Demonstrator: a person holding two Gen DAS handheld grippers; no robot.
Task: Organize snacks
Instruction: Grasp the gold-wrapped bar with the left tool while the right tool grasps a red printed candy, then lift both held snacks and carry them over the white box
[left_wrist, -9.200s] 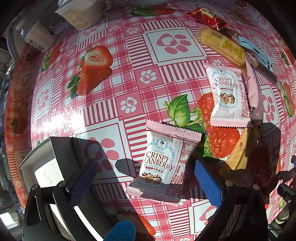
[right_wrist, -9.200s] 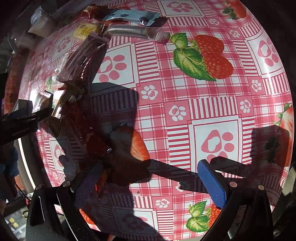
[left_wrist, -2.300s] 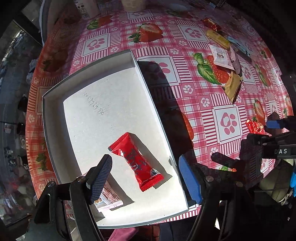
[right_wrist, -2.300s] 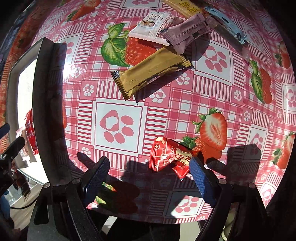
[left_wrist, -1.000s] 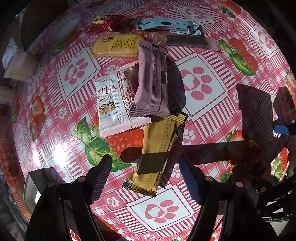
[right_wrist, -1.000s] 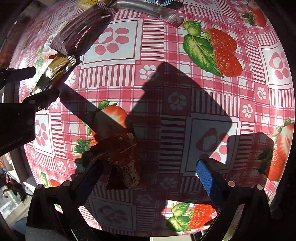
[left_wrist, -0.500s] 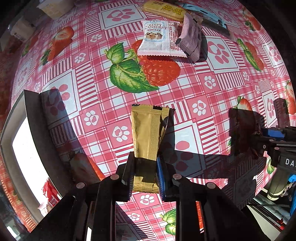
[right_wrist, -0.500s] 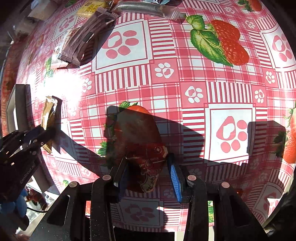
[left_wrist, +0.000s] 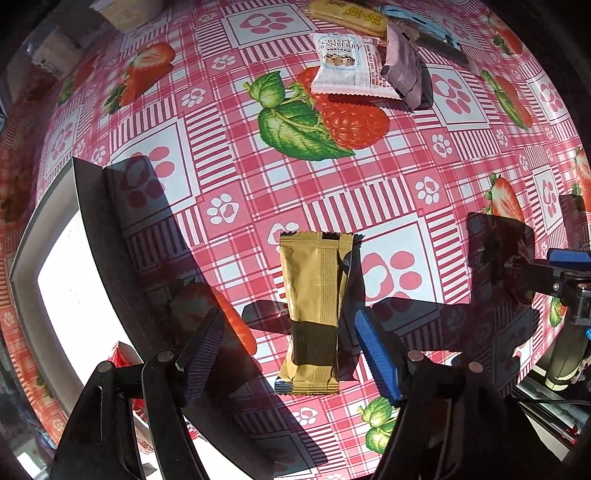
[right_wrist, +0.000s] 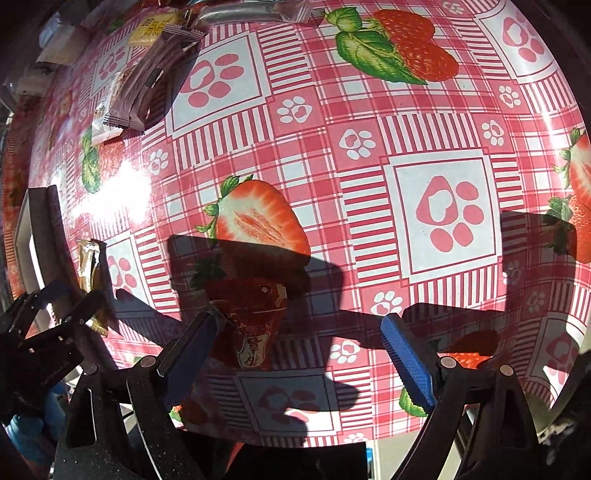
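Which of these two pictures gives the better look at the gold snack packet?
The left wrist view. There the gold packet lies full length in the middle of the picture, between the left gripper's opening fingers. The right wrist view shows it only as a narrow, distorted sliver at the far left edge.

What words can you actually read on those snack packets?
"CRISPY CRANBERRY": white packet.
Yellow packet: bear-like figures, its characters too blurred to read.
Red packet: characters in shadow, unreadable.
Gold packet and mauve packet: no legible print.
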